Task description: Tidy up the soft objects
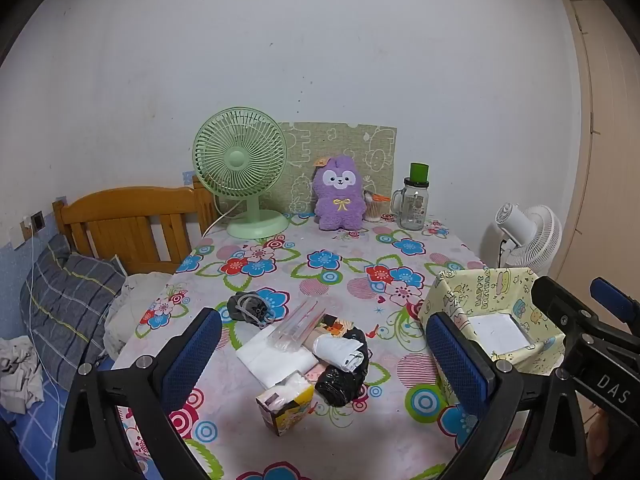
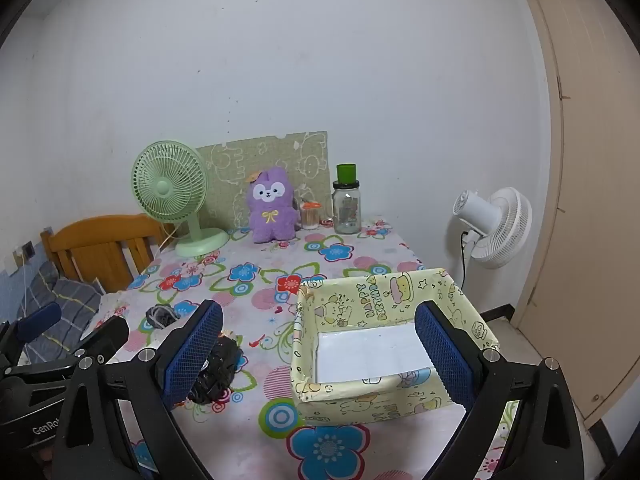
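Two fans are in view — one green desk fan (image 1: 240, 172) and one white fan (image 1: 528, 236) — with one purple plush toy (image 1: 339, 194) and one glass jar (image 1: 414, 204). One yellow printed box (image 2: 384, 340) stands on the table. The heap holds one tissue pack (image 1: 285, 402), one black bag (image 1: 344, 376), one grey bundle (image 1: 251, 308) — and one clear sleeve (image 1: 298, 326).

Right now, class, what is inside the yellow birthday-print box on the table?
The yellow box holds only a flat white sheet lying on its bottom; no soft objects are in it. The right gripper's finger covers one corner, and whatever lies beneath the sheet is hidden.
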Tool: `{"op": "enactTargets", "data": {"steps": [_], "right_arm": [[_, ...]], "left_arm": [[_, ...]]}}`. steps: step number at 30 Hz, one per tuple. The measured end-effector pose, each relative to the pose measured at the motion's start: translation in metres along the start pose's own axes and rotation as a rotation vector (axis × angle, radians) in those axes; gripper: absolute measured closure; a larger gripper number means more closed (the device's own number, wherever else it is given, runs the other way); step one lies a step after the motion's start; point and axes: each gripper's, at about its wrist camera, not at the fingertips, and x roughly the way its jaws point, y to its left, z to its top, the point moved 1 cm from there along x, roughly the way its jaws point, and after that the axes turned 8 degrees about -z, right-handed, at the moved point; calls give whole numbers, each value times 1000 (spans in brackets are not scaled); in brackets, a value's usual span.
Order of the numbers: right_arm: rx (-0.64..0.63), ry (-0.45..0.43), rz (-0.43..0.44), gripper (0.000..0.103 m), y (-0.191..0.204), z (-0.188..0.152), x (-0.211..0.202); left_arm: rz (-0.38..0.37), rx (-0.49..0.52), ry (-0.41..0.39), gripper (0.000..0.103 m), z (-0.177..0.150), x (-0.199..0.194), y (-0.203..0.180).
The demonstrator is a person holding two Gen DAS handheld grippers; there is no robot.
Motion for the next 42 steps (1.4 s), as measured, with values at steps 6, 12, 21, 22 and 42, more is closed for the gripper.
{"op": "enactTargets", "data": {"steps": [6, 12, 21, 22, 42], "right_arm": [[-2, -8, -1, 5, 0, 0, 0], [-2, -9, 0, 5, 0, 0, 0], [-2, -9, 0, 5, 0, 0, 0], [-2, -9, 0, 5, 0, 0, 0], [-3, 9, 11, 5, 6, -4, 8]], "left_arm": [[0, 0, 0, 0, 0, 0, 0], [0, 0, 0, 0, 0, 0, 0], [-1, 0, 0, 0, 0, 0, 0], [-1, 0, 0, 0, 0, 0, 1], [13, -1, 19, 1, -2, 6, 6]]}}
